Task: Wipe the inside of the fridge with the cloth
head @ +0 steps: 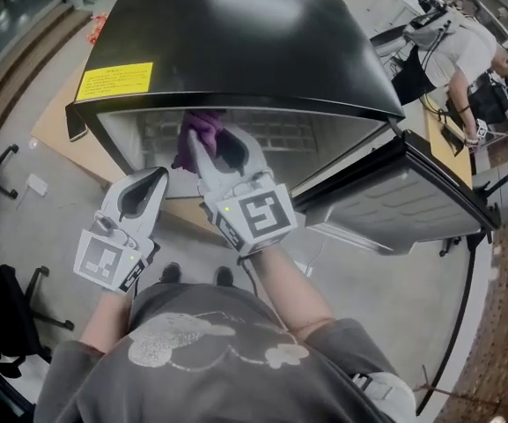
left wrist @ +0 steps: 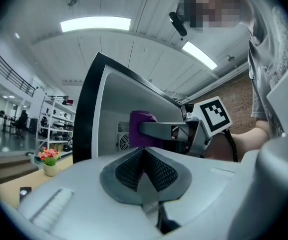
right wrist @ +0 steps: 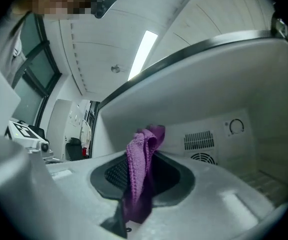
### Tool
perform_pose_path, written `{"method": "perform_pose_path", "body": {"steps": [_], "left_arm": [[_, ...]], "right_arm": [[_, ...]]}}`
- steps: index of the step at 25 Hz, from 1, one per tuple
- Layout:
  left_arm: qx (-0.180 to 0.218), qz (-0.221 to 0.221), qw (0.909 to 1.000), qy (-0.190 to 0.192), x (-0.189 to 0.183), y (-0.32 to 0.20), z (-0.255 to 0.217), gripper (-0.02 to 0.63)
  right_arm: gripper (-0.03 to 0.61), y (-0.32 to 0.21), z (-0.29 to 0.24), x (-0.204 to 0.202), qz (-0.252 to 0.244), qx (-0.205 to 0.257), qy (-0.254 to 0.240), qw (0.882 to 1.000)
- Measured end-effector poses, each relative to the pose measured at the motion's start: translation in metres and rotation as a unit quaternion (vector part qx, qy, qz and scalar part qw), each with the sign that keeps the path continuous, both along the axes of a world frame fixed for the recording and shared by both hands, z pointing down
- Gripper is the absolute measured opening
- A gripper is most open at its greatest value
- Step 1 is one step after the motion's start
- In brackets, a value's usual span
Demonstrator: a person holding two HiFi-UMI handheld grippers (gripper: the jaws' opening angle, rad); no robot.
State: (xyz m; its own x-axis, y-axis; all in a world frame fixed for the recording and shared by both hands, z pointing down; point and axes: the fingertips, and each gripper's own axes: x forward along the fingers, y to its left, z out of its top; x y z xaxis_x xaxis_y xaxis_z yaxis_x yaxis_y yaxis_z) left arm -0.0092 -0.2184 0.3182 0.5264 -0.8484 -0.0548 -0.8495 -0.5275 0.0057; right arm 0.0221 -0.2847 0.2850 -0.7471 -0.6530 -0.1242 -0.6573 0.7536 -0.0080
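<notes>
Right gripper [head: 214, 144] clamped shut on the bunched purple cloth [right wrist: 143, 156] at the fridge [head: 236, 42] mouth, left gripper [head: 152, 181] closed, empty, just outside; risk: cloth slips free when dragged on the fridge liner, bare jaws scrape.

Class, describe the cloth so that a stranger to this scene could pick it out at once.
Find the black fridge with its door open. At its open front, the right tongs are shut on a purple cloth. It is the only purple, soft thing there; the left tongs alongside hold nothing.
</notes>
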Motion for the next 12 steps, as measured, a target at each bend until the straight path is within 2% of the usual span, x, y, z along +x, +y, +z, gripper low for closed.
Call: {"method": "perform_pose_path", "body": {"steps": [5,12], "left_arm": [[0.006,-0.031,0.9995,-0.006,-0.013,0.005,-0.008,0.017],[-0.005,-0.052,0.9986,0.005,-0.029,0.012,-0.003,0.017]], "right_arm": [[0.083,-0.03,0.003,-0.04,-0.03,0.009,0.029,0.999],[0.083,-0.079,0.007,-0.076,-0.015,0.009,0.082,0.997]]}}
